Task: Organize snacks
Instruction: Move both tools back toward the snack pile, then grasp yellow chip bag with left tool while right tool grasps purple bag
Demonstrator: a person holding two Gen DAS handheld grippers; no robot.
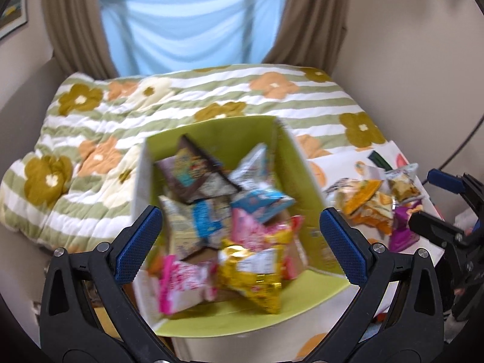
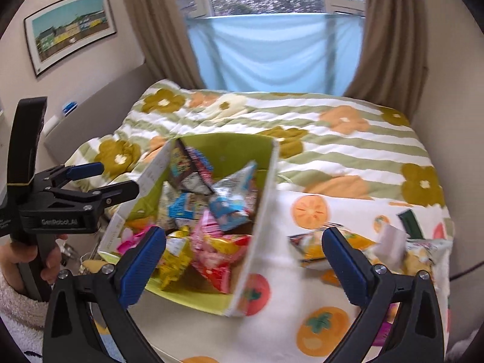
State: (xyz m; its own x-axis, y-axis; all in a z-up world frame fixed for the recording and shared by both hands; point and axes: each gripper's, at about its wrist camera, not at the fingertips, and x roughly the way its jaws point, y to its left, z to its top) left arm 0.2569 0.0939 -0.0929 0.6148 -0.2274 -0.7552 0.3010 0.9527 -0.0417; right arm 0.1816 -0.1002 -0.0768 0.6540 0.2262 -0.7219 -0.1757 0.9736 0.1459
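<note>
Both tools gape empty – left tool [image 1: 239,239] over the snack-filled green box [image 1: 211,130], right tool [image 2: 243,258] beside loose packets [image 2: 305,245]

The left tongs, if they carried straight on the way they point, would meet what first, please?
Most likely the snack packets heaped in the green box: the open left tongs frame that heap, though blur leaves depth uncertain.

Glossy foil snack packets [image 1: 248,275] in a matt green cardboard box [image 1: 211,130], quilted cloth bedspread [image 1: 181,99].
</note>
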